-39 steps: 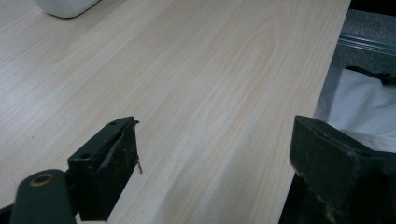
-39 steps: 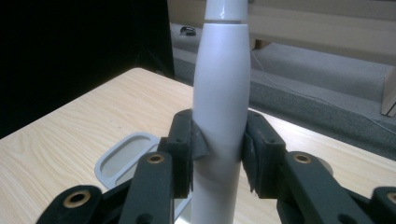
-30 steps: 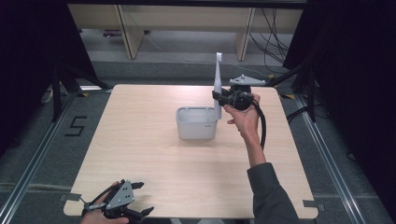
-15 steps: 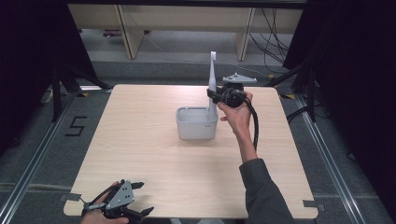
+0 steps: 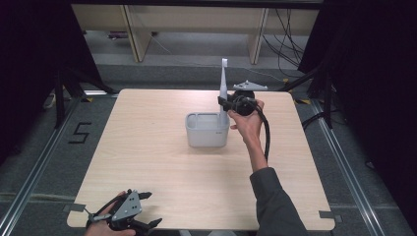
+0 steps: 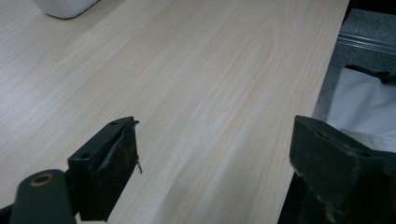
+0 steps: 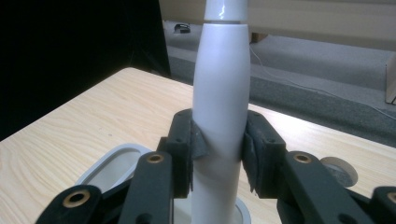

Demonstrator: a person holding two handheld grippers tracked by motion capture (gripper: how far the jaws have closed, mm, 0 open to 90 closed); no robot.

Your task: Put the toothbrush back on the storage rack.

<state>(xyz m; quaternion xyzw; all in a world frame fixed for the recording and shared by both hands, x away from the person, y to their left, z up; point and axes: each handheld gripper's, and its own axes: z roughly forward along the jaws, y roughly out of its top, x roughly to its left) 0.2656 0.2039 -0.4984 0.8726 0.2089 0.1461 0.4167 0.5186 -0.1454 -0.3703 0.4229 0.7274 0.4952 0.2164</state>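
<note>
A white electric toothbrush (image 5: 223,81) stands upright, with my right gripper (image 5: 224,103) shut on its thick handle. In the right gripper view the pads (image 7: 198,142) press both sides of the toothbrush (image 7: 220,84). Its lower end sits at the right-hand opening of a white holder (image 5: 206,136) in the middle of the table; the holder's rim (image 7: 105,161) shows below the jaws. How deep the base sits I cannot tell. My left gripper (image 5: 150,210) rests at the table's near left corner, open with nothing between its jaws (image 6: 215,158).
The light wooden table (image 5: 147,162) lies bare around the holder. A small round grey disc (image 7: 339,171) lies on the table just beyond the right gripper. Shelving and cables stand past the far edge. White fabric (image 6: 359,93) shows beside the near table edge.
The right hand has carried the upright toothbrush leftwards and down, from beside the holder's right edge onto its right opening. The left gripper has kept still.
</note>
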